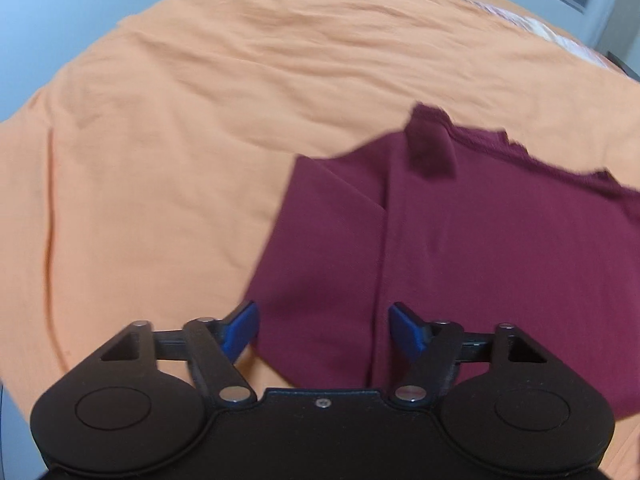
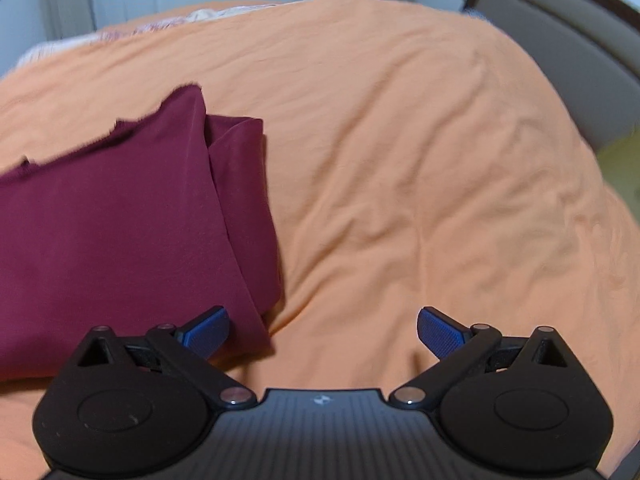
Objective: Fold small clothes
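maroon garment (image 2: pixel 120 220) — left part cropped

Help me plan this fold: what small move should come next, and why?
Probably lower the open left tool and the open right tool onto the near edge of the partly folded maroon cloth garment; both hold nothing, and it lies flat on the orange bedsheet.

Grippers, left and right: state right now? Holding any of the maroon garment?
Left gripper: open, holding nothing; jaws spread over the near edge of the maroon garment.
Right gripper: open, holding nothing; jaws spread beside the garment's corner.
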